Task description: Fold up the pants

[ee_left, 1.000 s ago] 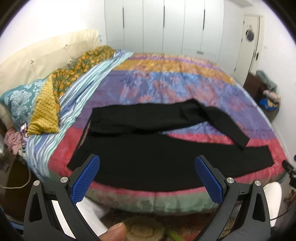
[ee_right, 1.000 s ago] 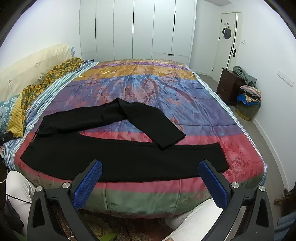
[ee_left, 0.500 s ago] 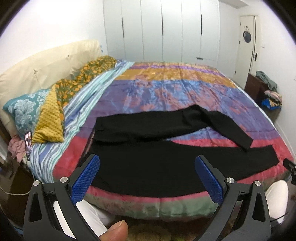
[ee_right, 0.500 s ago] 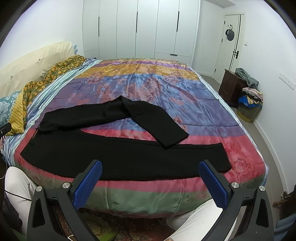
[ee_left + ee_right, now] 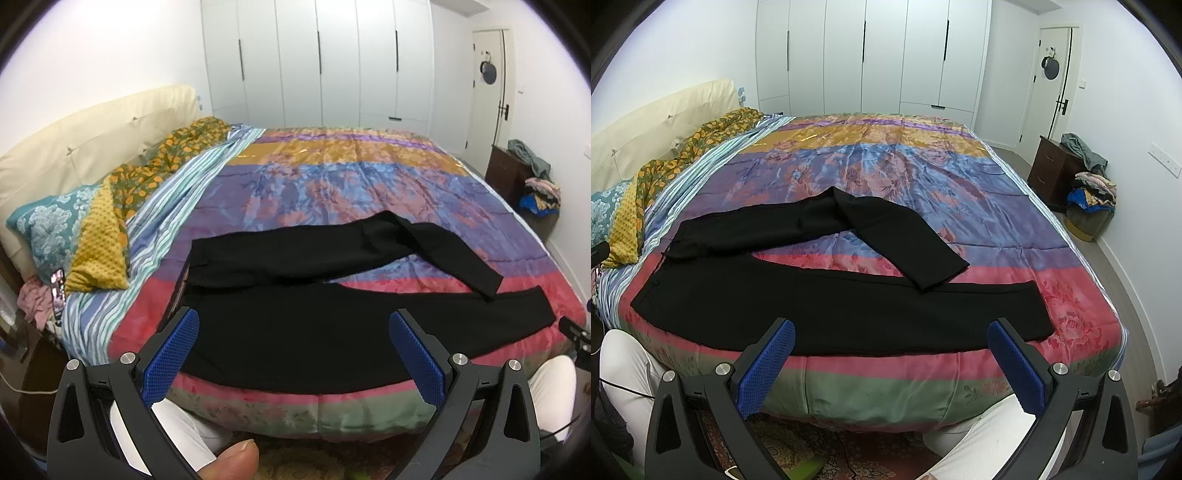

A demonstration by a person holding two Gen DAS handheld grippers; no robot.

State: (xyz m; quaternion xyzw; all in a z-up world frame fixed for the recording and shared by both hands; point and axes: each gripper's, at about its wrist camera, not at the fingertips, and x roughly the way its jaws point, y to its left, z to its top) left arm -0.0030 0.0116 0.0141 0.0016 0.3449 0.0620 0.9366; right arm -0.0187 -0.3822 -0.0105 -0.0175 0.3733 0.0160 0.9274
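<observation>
Nearest, the left gripper (image 5: 293,352) and right gripper (image 5: 890,363) both hang with jaws spread wide, grasping nothing, short of the bed (image 5: 886,387) edge. Just ahead of them the black pants (image 5: 849,310) lie on the quilt, the near leg flat along the edge. Beyond it, the far leg (image 5: 897,236) is bent back, its hem overlapping the near leg. Risk, as I judge it: pinching the slippery quilt along with the fabric, or dragging the bent leg into a skewed, wrinkled fold.
</observation>
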